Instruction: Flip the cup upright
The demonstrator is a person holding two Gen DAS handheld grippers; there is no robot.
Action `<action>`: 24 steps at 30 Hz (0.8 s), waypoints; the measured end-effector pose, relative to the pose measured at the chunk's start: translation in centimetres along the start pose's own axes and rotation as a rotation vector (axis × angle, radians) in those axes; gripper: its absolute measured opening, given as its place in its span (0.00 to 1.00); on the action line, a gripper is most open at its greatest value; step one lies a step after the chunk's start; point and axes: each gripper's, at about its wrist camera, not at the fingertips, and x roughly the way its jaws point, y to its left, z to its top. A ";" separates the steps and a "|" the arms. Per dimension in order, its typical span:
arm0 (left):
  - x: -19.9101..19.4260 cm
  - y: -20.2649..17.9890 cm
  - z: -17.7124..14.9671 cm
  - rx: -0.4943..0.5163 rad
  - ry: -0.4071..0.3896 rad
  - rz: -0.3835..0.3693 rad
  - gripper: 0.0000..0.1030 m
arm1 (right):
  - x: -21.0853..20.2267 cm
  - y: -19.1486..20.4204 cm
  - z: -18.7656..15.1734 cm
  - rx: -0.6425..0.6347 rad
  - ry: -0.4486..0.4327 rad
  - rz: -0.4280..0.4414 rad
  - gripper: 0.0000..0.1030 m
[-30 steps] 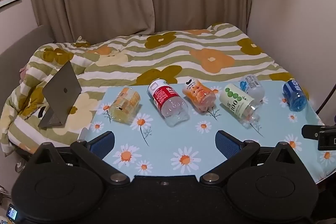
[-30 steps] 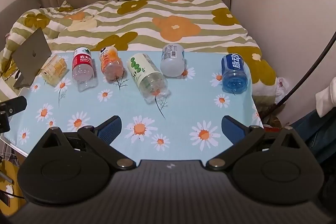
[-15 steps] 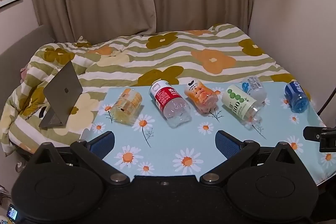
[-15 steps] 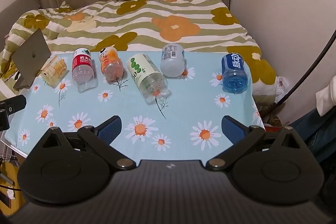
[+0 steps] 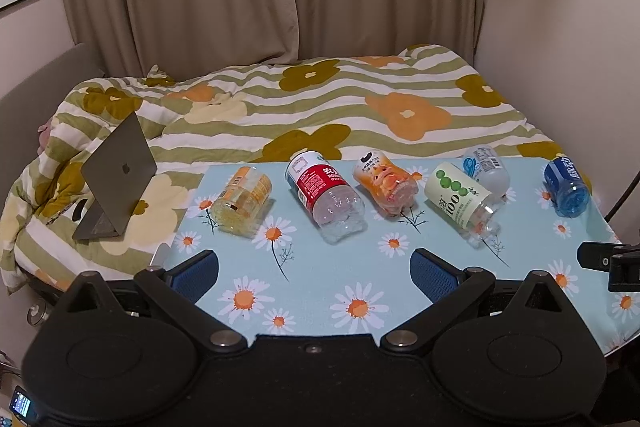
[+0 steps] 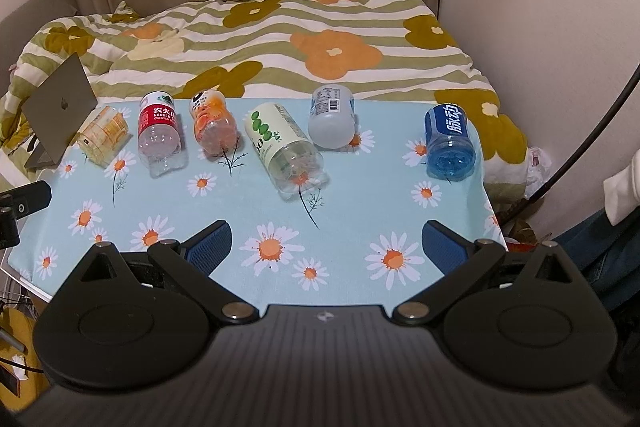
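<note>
Apparently sideways cups [image 6: 296, 146], bases nearward.

Six cups in a row on the table [image 5: 320, 279], all lying on their sides

From left to right: the leftmost cup [image 5: 242, 201], a second [image 5: 325, 201], a third [image 5: 385, 183], a fourth [image 5: 462, 200], a fifth [image 5: 486, 171] just behind the fourth, and the last [image 5: 567, 185] set apart at the right end. Behind the table lies a bed [image 5: 304, 99] — on its left part a laptop [image 5: 116, 174] stands open, beside the table's left edge.
</note>
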 end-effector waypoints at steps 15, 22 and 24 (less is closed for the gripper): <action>0.1 0.2 0.1 -0.002 0.000 -0.001 1.00 | 0.0 0.3 0.0 0.001 0.003 0.001 1.00; 0.2 0.4 0.1 -0.002 -0.002 -0.001 1.00 | 0.0 0.3 0.0 0.002 0.003 0.002 1.00; 0.3 0.5 0.1 -0.001 -0.003 -0.001 1.00 | 0.0 0.4 0.0 0.002 0.004 0.003 1.00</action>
